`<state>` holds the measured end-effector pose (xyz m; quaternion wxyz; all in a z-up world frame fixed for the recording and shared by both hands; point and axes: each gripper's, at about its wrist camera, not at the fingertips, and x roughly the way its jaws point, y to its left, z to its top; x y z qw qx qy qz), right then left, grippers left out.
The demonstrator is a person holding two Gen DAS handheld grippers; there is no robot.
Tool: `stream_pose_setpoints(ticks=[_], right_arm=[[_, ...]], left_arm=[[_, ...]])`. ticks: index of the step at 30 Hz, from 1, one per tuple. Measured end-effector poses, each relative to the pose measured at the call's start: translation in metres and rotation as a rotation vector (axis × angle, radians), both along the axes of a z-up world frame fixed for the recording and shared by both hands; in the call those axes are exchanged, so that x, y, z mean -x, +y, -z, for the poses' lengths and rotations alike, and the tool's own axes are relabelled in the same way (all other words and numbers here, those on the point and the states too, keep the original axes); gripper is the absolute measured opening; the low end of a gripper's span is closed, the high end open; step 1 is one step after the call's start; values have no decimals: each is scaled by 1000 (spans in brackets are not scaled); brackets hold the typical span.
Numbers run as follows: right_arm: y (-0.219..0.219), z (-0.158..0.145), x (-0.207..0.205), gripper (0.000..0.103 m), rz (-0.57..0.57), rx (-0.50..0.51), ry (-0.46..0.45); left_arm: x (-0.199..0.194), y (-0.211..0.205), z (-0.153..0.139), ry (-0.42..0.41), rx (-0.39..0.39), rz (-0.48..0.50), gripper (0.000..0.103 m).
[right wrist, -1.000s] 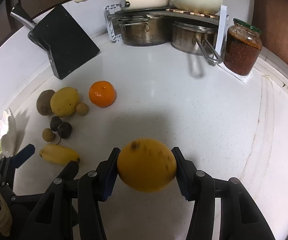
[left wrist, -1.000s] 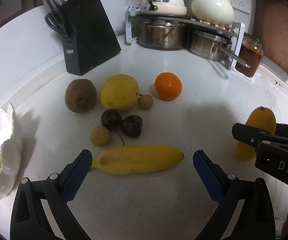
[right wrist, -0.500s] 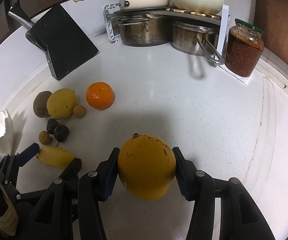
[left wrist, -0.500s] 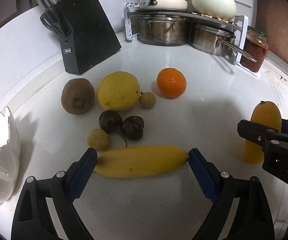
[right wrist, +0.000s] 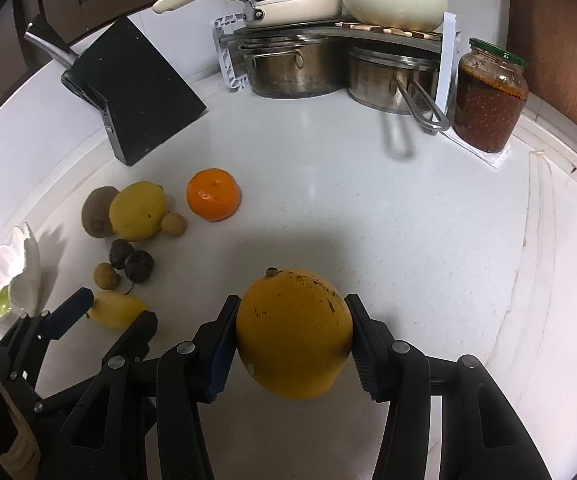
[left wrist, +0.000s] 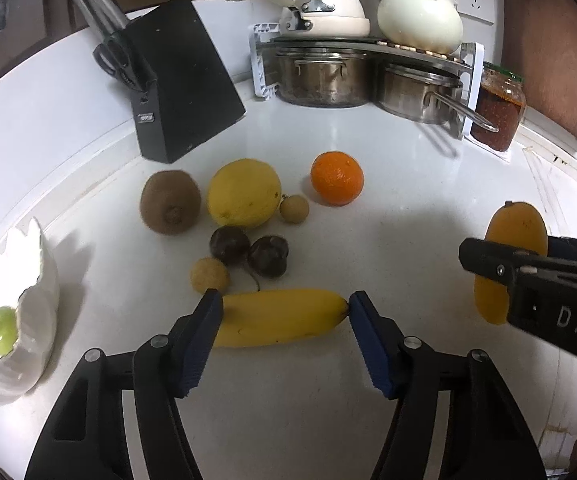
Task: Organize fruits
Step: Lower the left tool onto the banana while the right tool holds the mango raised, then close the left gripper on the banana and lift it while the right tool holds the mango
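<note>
Yellow fills the lower middle of my left wrist view: the banana (left wrist: 280, 317) lies lengthwise on the white countertop (left wrist: 388, 208) between the blue pads of my left gripper (left wrist: 284, 312). Its jaws are closing, and the pads stand right at the two ends of the fruit; I cannot tell whether they press on it yet.

My right gripper (right wrist: 292, 332) is clamped on the mango (right wrist: 293, 332), one blue pad against each side, the stem end pointing up and away from me. From the left wrist view the same mango (left wrist: 512, 240) shows at the right edge, upright, with a black finger (left wrist: 500, 264) of the right gripper across it.

Above the banana, toward the middle of the left wrist view, sit the loose fruits: a kiwi (left wrist: 170, 202) touching or just beside a lemon (left wrist: 244, 193), a small longan (left wrist: 294, 209) against the lemon's right side, an orange (left wrist: 337, 178) a little apart to the right, two dark round fruits (left wrist: 248, 250) touching each other, and a second longan (left wrist: 209, 275) just beside my left pad.

At the left edge stands a white shell-shaped bowl (left wrist: 44, 280) holding one green fruit (left wrist: 3, 330). A black knife block (left wrist: 180, 80) stands at upper left; steel pots (left wrist: 320, 76) under a rack and a jar of red sauce (left wrist: 498, 114) line the top.
</note>
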<state>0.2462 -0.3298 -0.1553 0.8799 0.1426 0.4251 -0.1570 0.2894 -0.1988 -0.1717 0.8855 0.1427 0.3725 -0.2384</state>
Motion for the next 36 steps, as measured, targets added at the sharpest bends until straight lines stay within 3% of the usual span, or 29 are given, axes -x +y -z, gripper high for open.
stream_pose_setpoints(ticks=[9,17,22,29,36], right_arm=[[17,-7,10,52,-48,0,-6],[31,-4,11,52,-87,-17,3],[37,-8,13,52,-115,-27,-7],[38,-13,10,52,-133,-34,-22],[28,-15,5,52,-111,-13,-27]], left_arm=[[28,32,-1,37,-29,-8,65],[35,59,-5,146,28,-91,68],[49,77,-18,125,108,-191,79],[32,79,-21,183,217,-322,79],[10,64,-10,230,180,-467,67]])
